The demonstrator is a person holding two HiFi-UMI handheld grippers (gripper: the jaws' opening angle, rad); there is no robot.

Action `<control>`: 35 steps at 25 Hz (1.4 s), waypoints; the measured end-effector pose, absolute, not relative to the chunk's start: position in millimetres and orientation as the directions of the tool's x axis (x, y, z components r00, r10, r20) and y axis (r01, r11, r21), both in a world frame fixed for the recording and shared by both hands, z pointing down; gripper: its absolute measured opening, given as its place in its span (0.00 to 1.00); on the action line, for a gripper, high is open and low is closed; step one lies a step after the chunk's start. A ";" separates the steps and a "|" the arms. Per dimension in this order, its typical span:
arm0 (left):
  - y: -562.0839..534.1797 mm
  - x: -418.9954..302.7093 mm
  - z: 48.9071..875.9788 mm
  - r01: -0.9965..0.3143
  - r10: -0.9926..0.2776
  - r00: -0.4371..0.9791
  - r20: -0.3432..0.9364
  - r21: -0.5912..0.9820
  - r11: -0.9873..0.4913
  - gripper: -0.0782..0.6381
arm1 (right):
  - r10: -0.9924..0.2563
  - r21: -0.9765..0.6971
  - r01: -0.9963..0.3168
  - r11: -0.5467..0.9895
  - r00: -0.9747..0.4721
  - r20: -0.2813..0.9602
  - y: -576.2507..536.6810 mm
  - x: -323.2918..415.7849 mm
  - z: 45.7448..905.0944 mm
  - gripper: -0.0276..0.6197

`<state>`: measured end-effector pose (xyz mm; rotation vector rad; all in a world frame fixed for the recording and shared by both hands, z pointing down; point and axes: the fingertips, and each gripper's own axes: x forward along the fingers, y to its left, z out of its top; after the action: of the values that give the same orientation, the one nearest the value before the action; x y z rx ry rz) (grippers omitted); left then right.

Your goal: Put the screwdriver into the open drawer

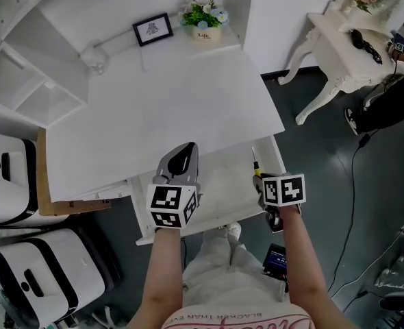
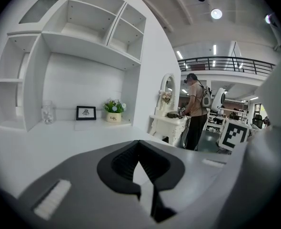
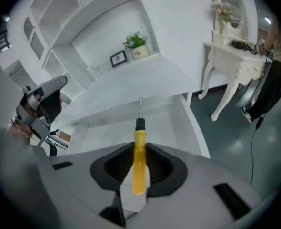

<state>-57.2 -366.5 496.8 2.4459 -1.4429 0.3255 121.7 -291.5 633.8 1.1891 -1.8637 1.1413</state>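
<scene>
So the right hand-held gripper (image 3: pixel 140 149) is clamped on the yellow handle of the screwdriver (image 3: pixel 139 171), shaft sticking out ahead and pointing down at the open drawer (image 1: pixel 219 184) under the front edge of the white desk (image 1: pixel 168 101). The screwdriver is in the air over the drawer's right side, not in it yet. The left hand-held gripper (image 2: pixel 139 144) looks closed with nothing between its jaws, and it hangs over the drawer's left part. There are 2 things that could bite here, imo. First, the metal tip leads and sits close to the desk's edge and the drawer's right wall, so bringing it in at this tilt could jab the tip into either one and twist the handle in the pads. Second, if the jaws let go from up here, a round handle will likely bounce or roll, maybe up against the wall or out over the low front. The left one seems well clear.
</scene>
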 end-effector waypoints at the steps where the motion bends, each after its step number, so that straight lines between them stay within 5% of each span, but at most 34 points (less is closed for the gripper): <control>1: -367.2 -56.9 498.1 -0.878 -0.813 0.476 0.335 0.126 -0.462 0.12 | -0.342 -0.328 -0.923 0.200 -0.380 0.859 -291.5 122.8 639.3 0.17; 18: -381.1 -61.5 519.1 -0.880 -0.798 0.469 0.380 0.128 -0.457 0.12 | -0.117 -0.358 -0.927 0.113 -0.370 0.921 -300.5 116.7 714.7 0.17; 35: -379.8 -79.0 535.6 -0.899 -0.800 0.436 0.412 0.149 -0.413 0.12 | -0.069 -0.293 -0.954 0.063 -0.297 0.952 -303.0 117.1 765.9 0.17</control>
<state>-79.0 -379.8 535.6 2.3474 -1.4512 0.3951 117.1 -303.0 765.9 1.0701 -1.5117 1.3480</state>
